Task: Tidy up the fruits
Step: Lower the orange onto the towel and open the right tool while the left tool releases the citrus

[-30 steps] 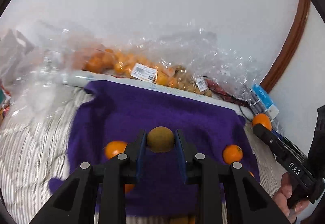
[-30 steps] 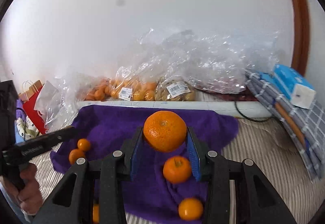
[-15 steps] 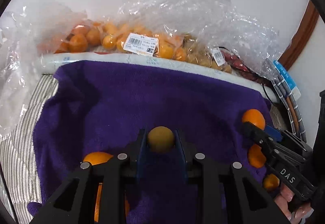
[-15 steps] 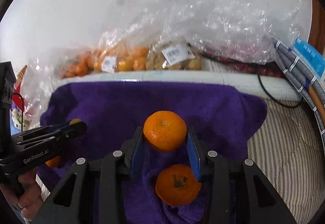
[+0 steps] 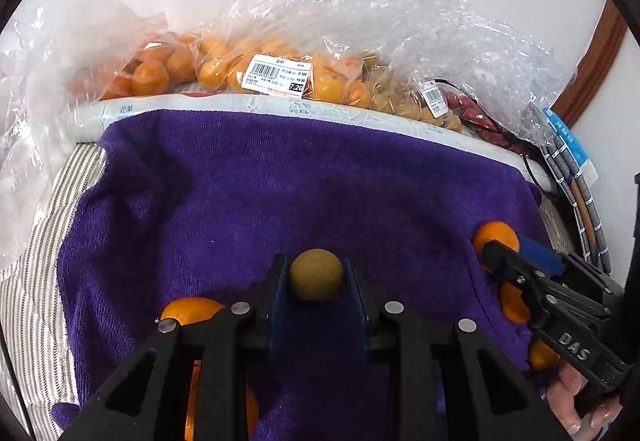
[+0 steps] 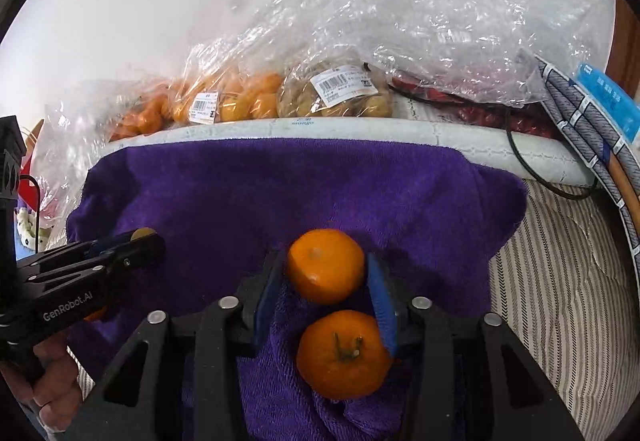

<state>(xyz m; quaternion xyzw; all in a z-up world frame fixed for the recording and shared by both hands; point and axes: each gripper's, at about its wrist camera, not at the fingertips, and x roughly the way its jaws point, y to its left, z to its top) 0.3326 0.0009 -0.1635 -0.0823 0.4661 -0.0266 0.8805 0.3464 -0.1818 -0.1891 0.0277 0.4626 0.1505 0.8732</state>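
Observation:
My left gripper [image 5: 316,279] is shut on a small round brown fruit [image 5: 317,280], held low over the purple towel [image 5: 280,193]. An orange [image 5: 192,313] lies on the towel by its left finger. My right gripper [image 6: 326,267] is shut on an orange mandarin [image 6: 326,266] over the purple towel [image 6: 260,193]. Another mandarin [image 6: 344,355] with a stem lies on the towel just below it. The right gripper also shows in the left wrist view [image 5: 496,245] with the mandarin [image 5: 494,235]. The left gripper shows in the right wrist view [image 6: 140,237].
Clear plastic bags of oranges [image 5: 276,75] and brown fruits [image 6: 334,95] lie behind the towel along the wall. A white padded edge [image 6: 360,129] borders the towel. Striped bedding [image 6: 560,281] lies at the right. A black cable [image 6: 532,177] and folded cloth [image 6: 592,121] are far right.
Both grippers have tilted down and come closer to the towel, each keeping its fruit. The bags and wall have shifted up in both views.

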